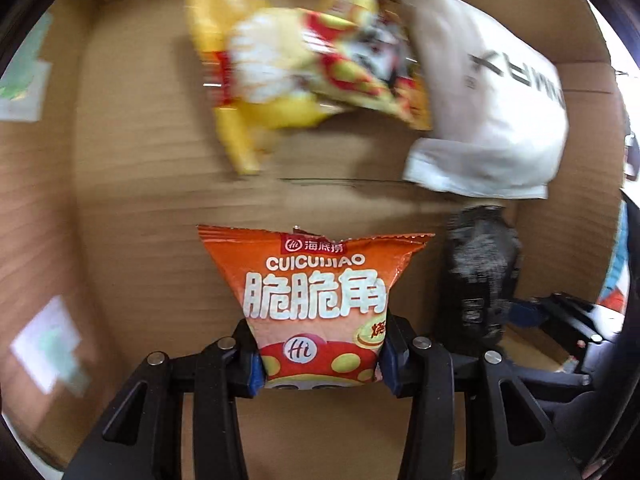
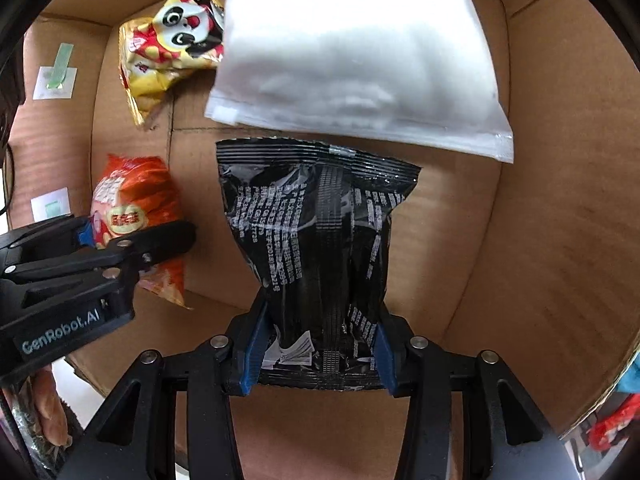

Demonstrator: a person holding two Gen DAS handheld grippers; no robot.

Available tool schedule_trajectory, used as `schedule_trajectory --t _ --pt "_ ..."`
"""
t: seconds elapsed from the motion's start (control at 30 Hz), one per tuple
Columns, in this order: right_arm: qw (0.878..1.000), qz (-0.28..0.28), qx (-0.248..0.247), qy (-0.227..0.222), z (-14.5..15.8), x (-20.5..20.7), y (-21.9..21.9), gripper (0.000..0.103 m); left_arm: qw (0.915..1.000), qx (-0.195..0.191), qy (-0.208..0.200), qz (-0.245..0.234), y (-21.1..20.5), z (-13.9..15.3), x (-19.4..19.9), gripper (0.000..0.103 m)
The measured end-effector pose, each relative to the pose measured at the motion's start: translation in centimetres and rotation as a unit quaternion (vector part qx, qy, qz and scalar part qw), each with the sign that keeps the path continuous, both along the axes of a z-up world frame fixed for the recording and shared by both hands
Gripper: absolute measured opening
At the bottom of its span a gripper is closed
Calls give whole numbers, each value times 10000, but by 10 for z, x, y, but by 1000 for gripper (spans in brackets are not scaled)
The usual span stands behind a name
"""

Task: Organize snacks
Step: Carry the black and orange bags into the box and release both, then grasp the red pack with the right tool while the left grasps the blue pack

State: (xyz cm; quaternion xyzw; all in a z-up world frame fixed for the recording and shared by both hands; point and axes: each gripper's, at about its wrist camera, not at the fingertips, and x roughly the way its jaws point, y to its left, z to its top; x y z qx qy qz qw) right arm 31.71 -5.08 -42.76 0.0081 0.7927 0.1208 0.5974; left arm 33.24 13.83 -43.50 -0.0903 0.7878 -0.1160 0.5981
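Gripping one orange bag (image 1: 320, 304), left gripper (image 1: 320, 356), right gripper (image 2: 320, 350) clamping one black bag (image 2: 316, 240), cardboard box (image 2: 560, 200).

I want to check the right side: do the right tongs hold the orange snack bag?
No, the right tongs are shut on the black snack bag.

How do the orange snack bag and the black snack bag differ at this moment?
The orange bag shows its printed front with large white characters; the black bag shows its back seam and fine white text. The orange bag is clamped in the left tongs, the black bag in the right tongs. The black bag looks longer, though the views differ. Both are gripped at their lower end over the cardboard box.
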Motion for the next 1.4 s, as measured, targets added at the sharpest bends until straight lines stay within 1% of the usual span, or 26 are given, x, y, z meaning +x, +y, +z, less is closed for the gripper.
schedule_trajectory --t 0.1,0.13,0.2,0.23,0.33,0.43,0.5,0.53,0.57,0.6,0.7,0.8,0.87,0.9,0.93,0.97,1.0,1.03,1.07,1.1,1.17,1.2,1.27,1.3,1.37,1.4 --pt "9998 -84 100 116 -1 4 -8 50 9995 -236 177 88 -10 -7 -1 42" --pt "9998 -101 106 150 -1 6 -11 50 9994 -259 210 81 -15 -9 -3 44" --pt "9998 -111 94 158 0 10 -15 50 9993 -291 213 72 -21 -10 -7 53" --pt "9997 -130 116 172 0 12 -17 51 9991 -320 253 103 -24 -10 -8 53" --pt "9992 -196 232 250 0 17 -17 51 9988 -277 389 146 -34 -10 -16 53" --pt "9991 -230 269 252 2 20 -19 52 9990 -203 387 108 -43 -4 -18 54" --pt "9990 -243 302 232 7 19 -19 53 9992 -143 362 70 -51 5 -20 58" --pt "9990 -248 303 208 9 19 -20 55 9994 -114 334 46 -55 10 -18 60" --pt "9990 -251 317 188 16 23 -17 57 9996 -65 273 14 -58 16 -19 61" --pt "9989 -262 345 171 18 16 -9 59 9998 -10 214 1 -61 24 -20 61" --pt "9987 -266 432 47 37 12 -11 66 9999 144 -89 -11 -66 46 -26 62" --pt "9985 -254 446 -196 58 10 -11 66 9992 219 -330 62 -67 66 -34 62" --pt "9982 -260 469 -285 70 9 -9 66 9981 299 -529 107 -66 87 -45 62" --pt "9981 -246 461 -330 67 6 -12 66 9975 315 -612 131 -62 93 -50 62" --pt "9979 -227 454 -391 73 4 -12 68 9969 342 -691 153 -61 101 -55 62" --pt "9977 -212 445 -458 79 2 -11 70 9960 379 -795 173 -60 112 -62 62" --pt "9975 -196 411 -535 85 0 -11 75 9951 416 -877 189 -60 117 -61 62" --pt "9973 -180 381 -607 90 -7 -11 81 9941 464 -959 203 -54 123 -63 62" --pt "9969 -162 343 -696 96 -12 -11 84 9931 500 -1037 214 -39 125 -54 63" --pt "9964 -148 305 -778 102 -16 -11 87 9914 559 -1165 222 -36 133 -54 68" --pt "9950 -151 293 -939 112 -22 -10 88 9874 713 -1396 231 -30 145 -58 75" --pt "9946 -160 282 -990 117 -27 -11 89 9857 741 -1497 238 -16 141 -59 78" --pt "9933 -164 279 -1105 127 -35 -11 98 9831 778 -1631 304 -13 141 -63 83" --pt "9925 -170 282 -1175 132 -38 -13 102 9821 770 -1688 333 -1 150 -57 88" --pt "9905 -159 194 -1354 140 -46 -13 102 9785 796 -1857 424 3 157 -60 94" --pt "9889 -142 125 -1471 146 -50 -14 102 9762 851 -1945 440 4 162 -61 95"
